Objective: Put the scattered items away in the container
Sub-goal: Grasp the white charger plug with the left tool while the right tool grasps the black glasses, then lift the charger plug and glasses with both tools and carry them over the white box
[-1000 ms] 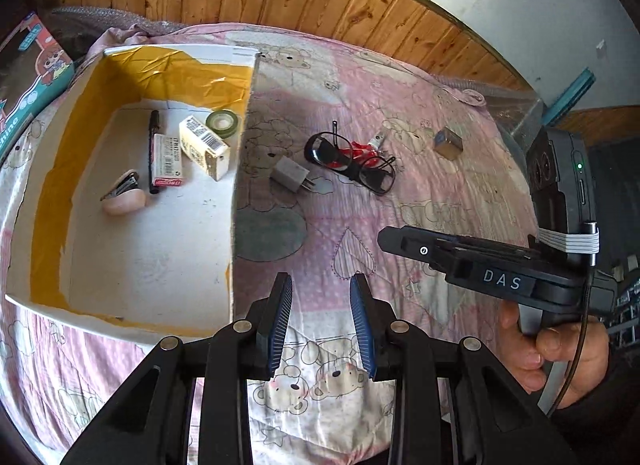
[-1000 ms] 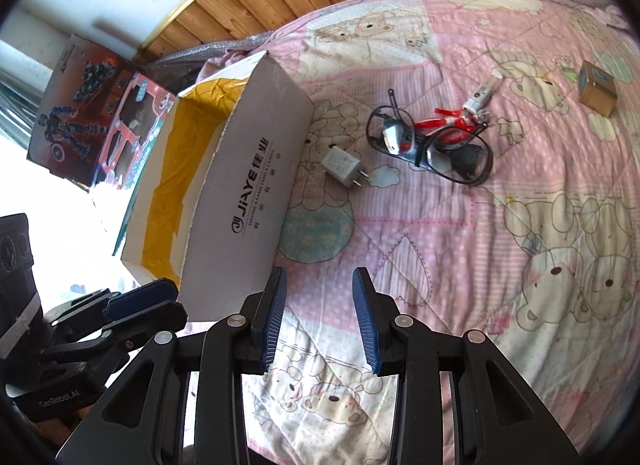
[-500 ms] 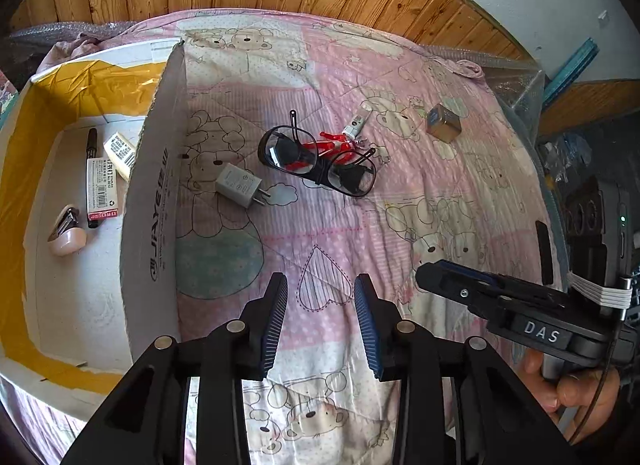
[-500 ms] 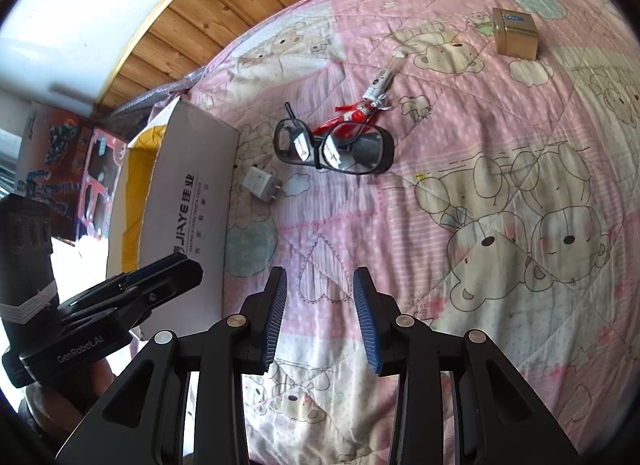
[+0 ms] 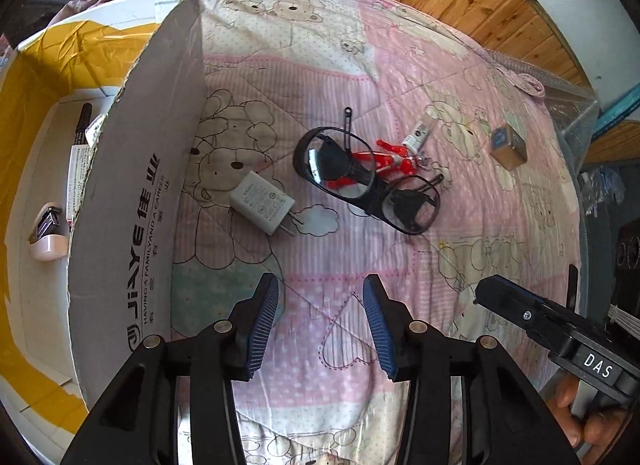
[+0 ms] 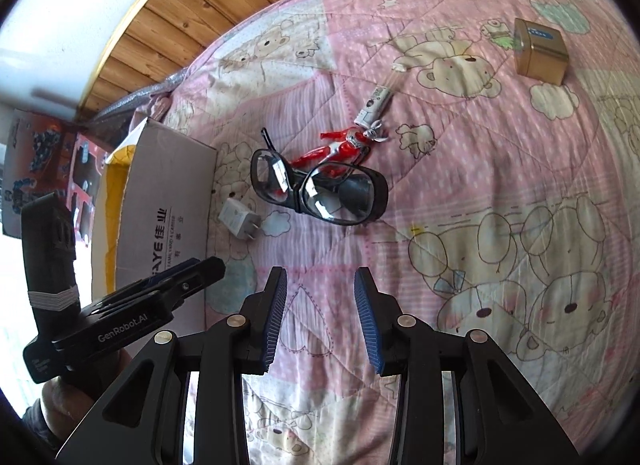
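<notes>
Both tongs hang wide and empty over the pink quilt (image 5: 400, 65) on the bed — left tongs (image 5: 320, 321), right tongs (image 6: 320, 313). Beyond them lie the white charger (image 5: 262, 207), then the black glasses (image 5: 360, 181) over a red figure (image 5: 394, 159), a small tube (image 5: 420, 135) and a gold tin (image 6: 540, 53) farthest off. The cardboard box (image 5: 132, 233) stands left, just beside the charger — a marker (image 5: 82, 125) inside.

Bright daylight, strong fisheye warp, blown-out left edge.

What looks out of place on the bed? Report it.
The red toy figure lies tangled under the black glasses, one temple arm sticking up. The white charger, small tube and gold box lie loose on the quilt outside the cardboard box.
</notes>
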A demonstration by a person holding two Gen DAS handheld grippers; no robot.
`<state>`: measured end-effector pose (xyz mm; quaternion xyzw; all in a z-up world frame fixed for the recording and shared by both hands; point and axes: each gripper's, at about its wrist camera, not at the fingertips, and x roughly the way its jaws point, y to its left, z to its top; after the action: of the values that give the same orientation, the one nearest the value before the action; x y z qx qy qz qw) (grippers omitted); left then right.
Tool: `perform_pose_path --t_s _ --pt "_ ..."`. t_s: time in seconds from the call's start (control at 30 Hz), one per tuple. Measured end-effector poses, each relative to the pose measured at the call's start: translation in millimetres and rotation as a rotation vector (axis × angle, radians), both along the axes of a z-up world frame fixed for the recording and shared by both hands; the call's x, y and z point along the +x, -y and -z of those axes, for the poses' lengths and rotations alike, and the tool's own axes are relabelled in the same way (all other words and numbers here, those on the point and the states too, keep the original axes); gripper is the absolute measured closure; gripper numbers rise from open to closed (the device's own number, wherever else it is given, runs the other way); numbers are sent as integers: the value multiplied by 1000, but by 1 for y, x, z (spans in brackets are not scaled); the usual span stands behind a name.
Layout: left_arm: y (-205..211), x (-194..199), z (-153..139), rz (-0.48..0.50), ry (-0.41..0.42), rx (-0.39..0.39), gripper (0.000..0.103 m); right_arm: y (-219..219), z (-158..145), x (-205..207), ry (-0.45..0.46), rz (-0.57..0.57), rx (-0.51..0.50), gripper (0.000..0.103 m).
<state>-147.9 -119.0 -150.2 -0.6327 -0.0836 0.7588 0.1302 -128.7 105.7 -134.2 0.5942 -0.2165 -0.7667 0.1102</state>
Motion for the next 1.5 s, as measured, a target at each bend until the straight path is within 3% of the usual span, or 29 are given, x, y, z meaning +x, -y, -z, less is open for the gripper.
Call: perform_pose_path --t_s 0.3,0.63,0.87,0.97,1.1,1.2,1.5 --pt "12 -23 28 -118 40 3 51 21 13 -47 -10 -160 124 60" --pt "15 -48 52 -230 32 -25 49 62 29 -86 -79 -464 369 54" --pt "12 -53 56 -256 -39 -70 51 97 57 -101 -44 -623 357 50" --pt "15 -52 57 -235 -61 -91 59 109 57 -96 -63 -669 387 58" --pt "17 -48 56 -215 -85 -99 62 112 61 -90 -27 -666 386 65" --pt "20 -44 57 -208 -100 -114 70 111 63 -86 5 -650 382 70" --pt "36 -24 54 -204 -104 -54 72 73 61 -83 94 -448 299 73"
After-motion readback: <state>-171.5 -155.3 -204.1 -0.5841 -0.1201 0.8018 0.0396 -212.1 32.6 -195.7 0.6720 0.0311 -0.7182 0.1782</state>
